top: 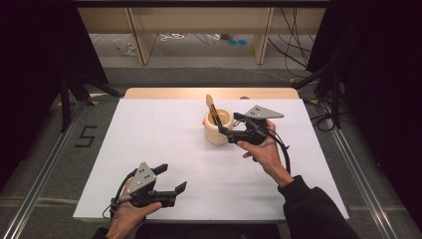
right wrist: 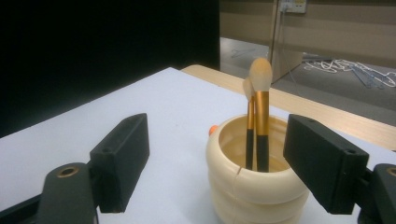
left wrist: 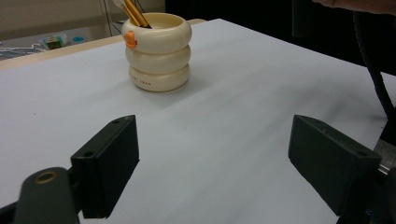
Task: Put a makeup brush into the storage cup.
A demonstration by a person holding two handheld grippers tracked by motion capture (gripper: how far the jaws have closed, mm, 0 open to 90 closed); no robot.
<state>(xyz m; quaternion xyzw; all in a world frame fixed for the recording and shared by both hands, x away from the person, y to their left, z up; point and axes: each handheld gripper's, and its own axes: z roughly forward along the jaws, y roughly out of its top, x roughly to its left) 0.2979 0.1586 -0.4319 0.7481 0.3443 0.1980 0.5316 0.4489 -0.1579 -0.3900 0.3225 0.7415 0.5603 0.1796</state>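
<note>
Brushes upright in the ringed cup, right gripper at its rim

Brushes (right wrist: pixel 259 116), two of them with gold ferrules and black handles, stand close together in the cream ringed cup (top: pixel 217 128), and we see their pale tips rise well above the rim. The cup sits on the white worktop (top: pixel 164 144), toward its far middle, and carries a small orange knob (left wrist: pixel 130 39) on its upper ring. We hold the right gripper (top: pixel 225 132) just beside the cup on its right, jaws spread wide; in the right gripper view (right wrist: pixel 224 168) the two black jaws stand either side of the cup's upper rings and grasp nothing. Whether a jaw tip touches the cup wall we cannot tell from the high view, where the two meet in a dark blur. Our right hand (top: pixel 263 149) grips the tool from behind, and its cable loops back along the sleeve.

Our left gripper (top: pixel 171 179) rests low over the near left part of the worktop, well apart from the cup. Its jaws gape wide and empty, and in the left gripper view (left wrist: pixel 215 163) bare white surface lies between them, with the cup farther off at the upper left.
</note>
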